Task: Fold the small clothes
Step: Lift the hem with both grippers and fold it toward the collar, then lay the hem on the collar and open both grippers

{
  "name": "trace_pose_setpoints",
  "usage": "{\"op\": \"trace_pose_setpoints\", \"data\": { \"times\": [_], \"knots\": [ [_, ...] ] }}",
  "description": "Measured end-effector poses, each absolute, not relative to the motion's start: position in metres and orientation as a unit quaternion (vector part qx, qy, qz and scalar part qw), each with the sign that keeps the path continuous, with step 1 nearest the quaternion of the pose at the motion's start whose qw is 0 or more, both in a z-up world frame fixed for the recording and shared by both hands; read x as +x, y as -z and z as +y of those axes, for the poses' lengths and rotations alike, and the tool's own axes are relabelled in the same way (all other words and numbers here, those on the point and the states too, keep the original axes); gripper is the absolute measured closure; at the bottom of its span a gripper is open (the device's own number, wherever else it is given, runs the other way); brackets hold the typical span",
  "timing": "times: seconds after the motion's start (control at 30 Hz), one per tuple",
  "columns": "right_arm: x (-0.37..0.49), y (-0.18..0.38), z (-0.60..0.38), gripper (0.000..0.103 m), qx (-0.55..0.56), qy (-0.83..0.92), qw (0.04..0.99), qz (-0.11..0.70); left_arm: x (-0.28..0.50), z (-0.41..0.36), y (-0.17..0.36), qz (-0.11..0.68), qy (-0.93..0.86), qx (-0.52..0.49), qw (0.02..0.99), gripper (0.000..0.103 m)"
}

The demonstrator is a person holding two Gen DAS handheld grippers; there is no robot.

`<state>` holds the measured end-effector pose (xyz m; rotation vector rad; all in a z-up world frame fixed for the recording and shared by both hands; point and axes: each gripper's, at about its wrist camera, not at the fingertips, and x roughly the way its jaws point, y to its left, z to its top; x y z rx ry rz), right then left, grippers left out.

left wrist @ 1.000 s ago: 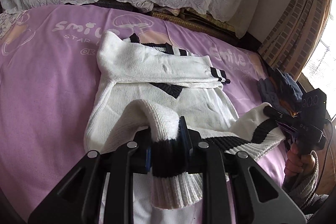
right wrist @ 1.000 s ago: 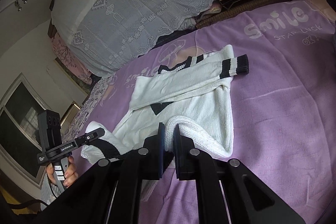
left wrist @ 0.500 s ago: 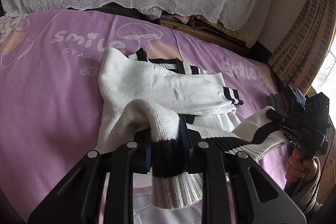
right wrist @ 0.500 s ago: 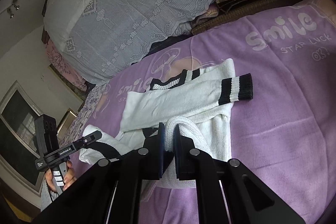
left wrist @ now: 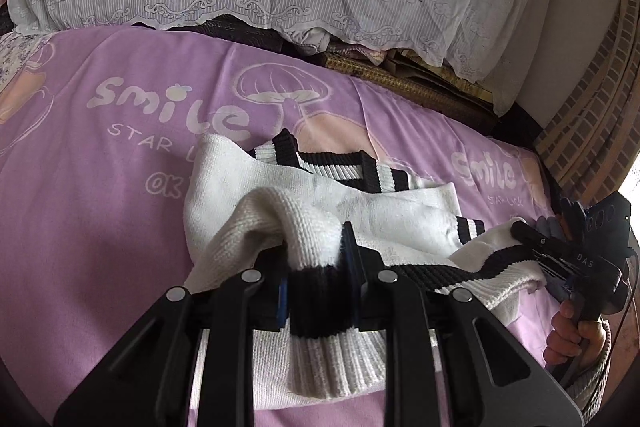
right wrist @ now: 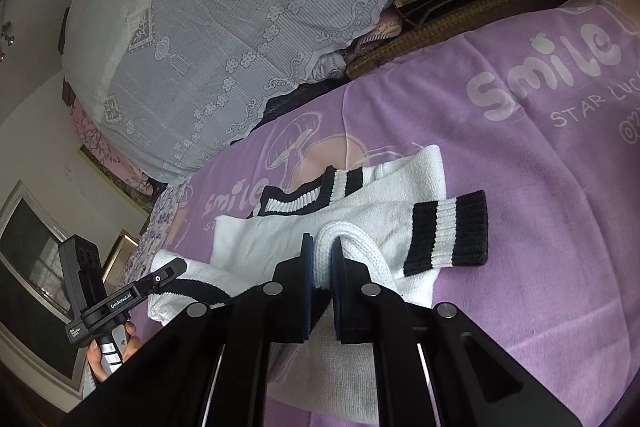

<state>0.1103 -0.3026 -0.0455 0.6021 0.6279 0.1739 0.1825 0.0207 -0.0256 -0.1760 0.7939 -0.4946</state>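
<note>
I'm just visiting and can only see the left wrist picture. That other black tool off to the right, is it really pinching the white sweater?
Observer: Yes. The right gripper is shut on a plain white fold of the white knit sweater with black stripes.
Operator: And that striped sleeve end?
Observer: The black-and-white ribbed sleeve cuff lies flat on the purple printed bedsheet, its end uncovered.
Operator: Who holds my tool?
Observer: A bare left hand grips the handle of the left gripper.
</note>
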Motion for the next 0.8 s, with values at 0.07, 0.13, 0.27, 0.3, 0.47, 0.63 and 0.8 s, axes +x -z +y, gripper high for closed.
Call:
{"op": "trace_pose_setpoints", "data": {
  "times": [0.07, 0.13, 0.27, 0.3, 0.47, 0.63, 0.8],
  "knots": [
    [0.122, 0.048, -0.306, 0.094, 0.294, -0.080, 0.903, 0.302, 0.193, 0.020, 0.027, 0.380, 0.229, -0.092, 0.891, 0.083],
    [0.135, 0.051, -0.309, 0.094, 0.297, -0.075, 0.902, 0.303, 0.205, 0.020, 0.030, 0.381, 0.223, -0.106, 0.891, 0.083],
    [0.159, 0.057, -0.313, 0.094, 0.306, -0.068, 0.899, 0.307, 0.222, 0.017, 0.035, 0.383, 0.208, -0.114, 0.893, 0.083],
    [0.164, 0.059, -0.314, 0.094, 0.309, -0.066, 0.897, 0.308, 0.225, 0.016, 0.036, 0.382, 0.204, -0.114, 0.894, 0.083],
    [0.186, 0.066, -0.319, 0.094, 0.320, -0.059, 0.894, 0.309, 0.241, 0.015, 0.045, 0.380, 0.186, -0.132, 0.896, 0.083],
    [0.206, 0.091, -0.322, 0.094, 0.321, -0.038, 0.888, 0.326, 0.261, 0.011, 0.073, 0.395, 0.154, -0.140, 0.895, 0.078],
    [0.214, 0.111, -0.328, 0.092, 0.333, -0.045, 0.879, 0.339, 0.268, 0.010, 0.086, 0.399, 0.154, -0.148, 0.892, 0.074]
  ]
}}
